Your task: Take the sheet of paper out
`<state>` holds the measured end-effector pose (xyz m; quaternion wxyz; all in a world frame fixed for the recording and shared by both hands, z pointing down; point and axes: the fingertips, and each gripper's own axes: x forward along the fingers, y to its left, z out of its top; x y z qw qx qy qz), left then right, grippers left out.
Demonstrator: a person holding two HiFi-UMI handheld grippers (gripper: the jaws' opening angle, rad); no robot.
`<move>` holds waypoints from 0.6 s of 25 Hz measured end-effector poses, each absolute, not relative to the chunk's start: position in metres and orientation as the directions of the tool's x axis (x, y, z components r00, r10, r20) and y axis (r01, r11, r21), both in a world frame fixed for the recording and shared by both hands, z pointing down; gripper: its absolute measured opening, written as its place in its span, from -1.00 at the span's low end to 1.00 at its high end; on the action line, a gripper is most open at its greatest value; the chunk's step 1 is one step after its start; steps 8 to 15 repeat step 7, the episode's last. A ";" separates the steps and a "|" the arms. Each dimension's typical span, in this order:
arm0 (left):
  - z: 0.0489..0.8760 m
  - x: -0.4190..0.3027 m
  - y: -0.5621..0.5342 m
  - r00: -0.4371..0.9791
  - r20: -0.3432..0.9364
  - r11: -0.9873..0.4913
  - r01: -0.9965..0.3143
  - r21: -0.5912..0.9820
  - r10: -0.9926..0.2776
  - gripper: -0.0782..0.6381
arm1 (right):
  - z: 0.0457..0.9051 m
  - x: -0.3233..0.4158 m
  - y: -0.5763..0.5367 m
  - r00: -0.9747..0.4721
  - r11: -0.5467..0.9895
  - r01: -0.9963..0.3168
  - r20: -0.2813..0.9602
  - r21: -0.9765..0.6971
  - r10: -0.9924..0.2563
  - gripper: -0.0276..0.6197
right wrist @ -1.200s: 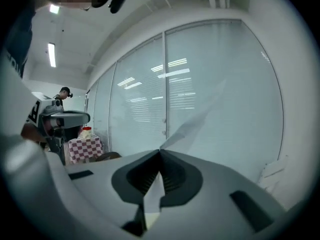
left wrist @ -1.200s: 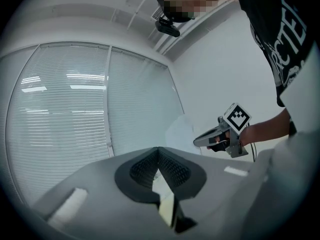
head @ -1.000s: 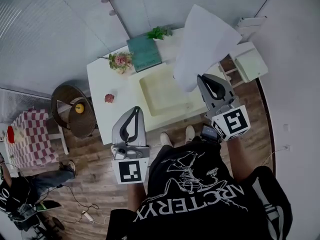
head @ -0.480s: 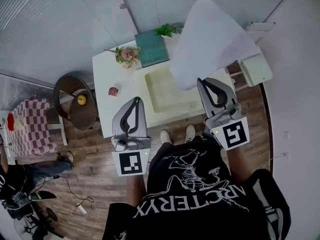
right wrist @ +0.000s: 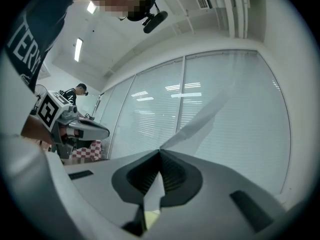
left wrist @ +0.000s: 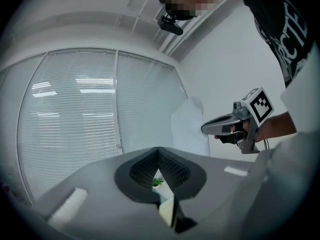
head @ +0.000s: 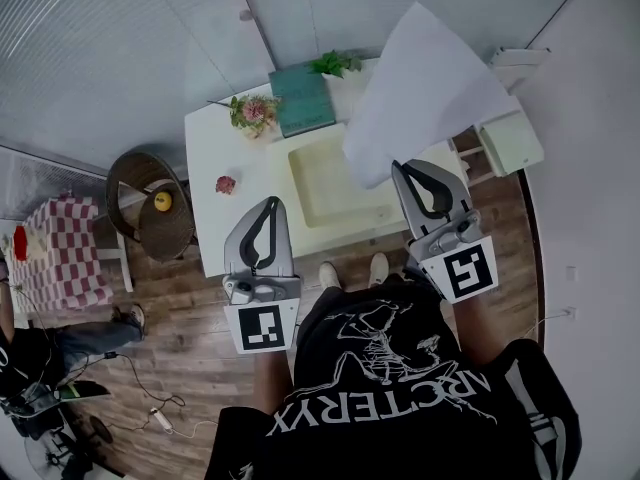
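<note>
The white sheet of paper (head: 425, 88) hangs in the air over the right end of the white table (head: 215, 148), its lower corner pinched in my right gripper (head: 398, 166), which is shut on it. In the right gripper view the sheet (right wrist: 200, 119) runs up and to the right from the closed tips of the right gripper (right wrist: 160, 150). A shallow cream tray (head: 335, 183) lies on the table below, and the sheet is clear of it. My left gripper (head: 270, 204) is level before the table's near edge, shut and holding nothing; its tips (left wrist: 158, 149) meet.
A teal book (head: 300, 98), a green plant (head: 335, 64), pink flowers (head: 255, 110) and a small pink thing (head: 226, 184) are on the table. A wicker stool (head: 150, 213) stands at the left, a white unit (head: 510, 140) at the right. Window blinds lie behind.
My right gripper has lifted the sheet a little higher above the tray, then held still. The left gripper has hardly moved.
</note>
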<state>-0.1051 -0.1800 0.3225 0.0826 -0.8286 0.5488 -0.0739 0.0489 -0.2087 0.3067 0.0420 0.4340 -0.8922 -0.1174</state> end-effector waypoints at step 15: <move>0.329 -0.104 -0.180 0.383 0.045 -0.384 -0.901 -0.202 -0.923 -0.75 | 0.310 0.050 -0.207 -0.630 0.608 -0.756 -0.014 0.243 -0.777 -0.88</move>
